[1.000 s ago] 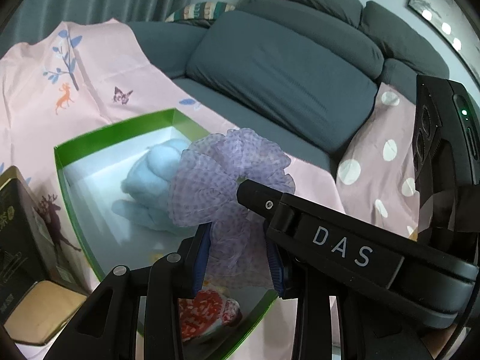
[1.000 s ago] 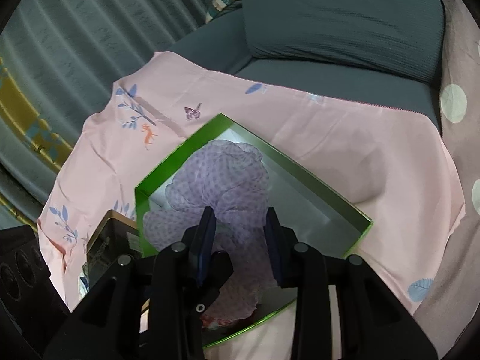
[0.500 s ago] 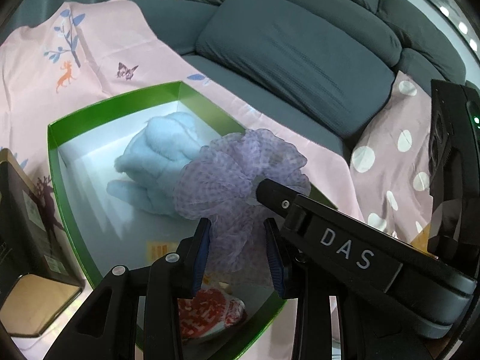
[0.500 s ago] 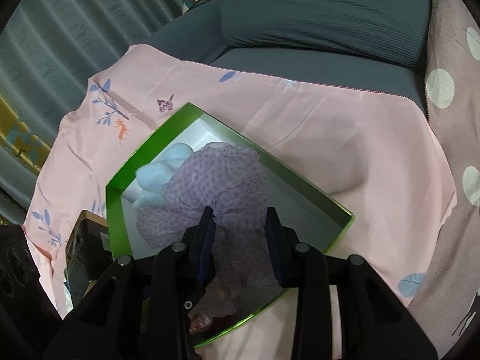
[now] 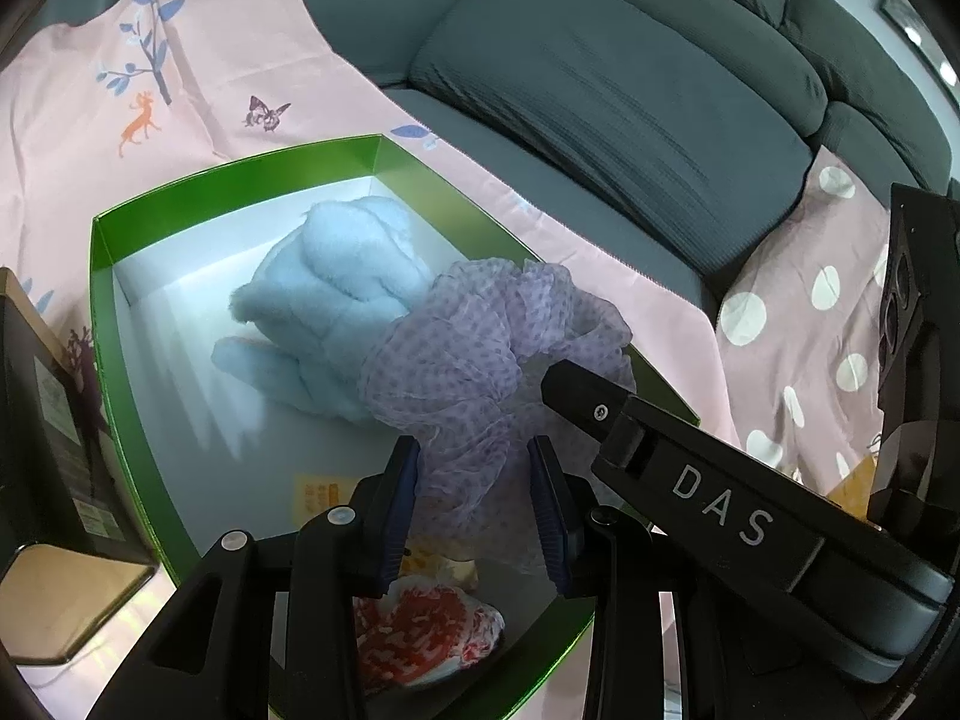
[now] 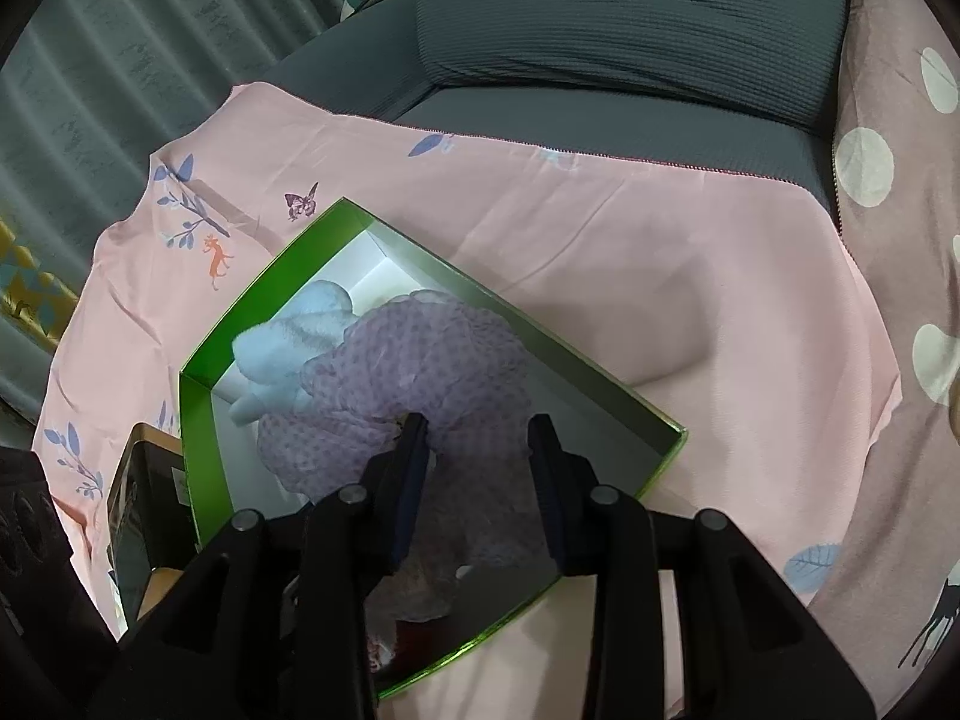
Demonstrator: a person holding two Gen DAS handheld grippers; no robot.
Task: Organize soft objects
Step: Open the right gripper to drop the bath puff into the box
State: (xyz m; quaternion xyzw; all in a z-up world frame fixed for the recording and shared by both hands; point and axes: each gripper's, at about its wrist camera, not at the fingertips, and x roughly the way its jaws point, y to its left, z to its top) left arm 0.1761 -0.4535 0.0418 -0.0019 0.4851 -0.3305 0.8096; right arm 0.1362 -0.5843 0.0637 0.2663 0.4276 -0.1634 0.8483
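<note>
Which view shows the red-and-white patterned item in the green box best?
Left wrist: the red-and-white item lies in plain sight at the green box's near end. In the right wrist view, the purple scarf and right gripper hide nearly all of it.

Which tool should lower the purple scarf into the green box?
Right, probably: the right tool grips the bulk of the purple scarf over the green box; the left tool only pinches its trailing end.

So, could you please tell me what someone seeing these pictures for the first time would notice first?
The eye goes first to the purple dotted mesh cloth, bunched between the fingers of both the left hand-held gripper and the right hand-held gripper over the green box. Inside the box, a fluffy light-blue towel lies beside it at the far end, with a red-and-white patterned cloth at the near end.
</note>
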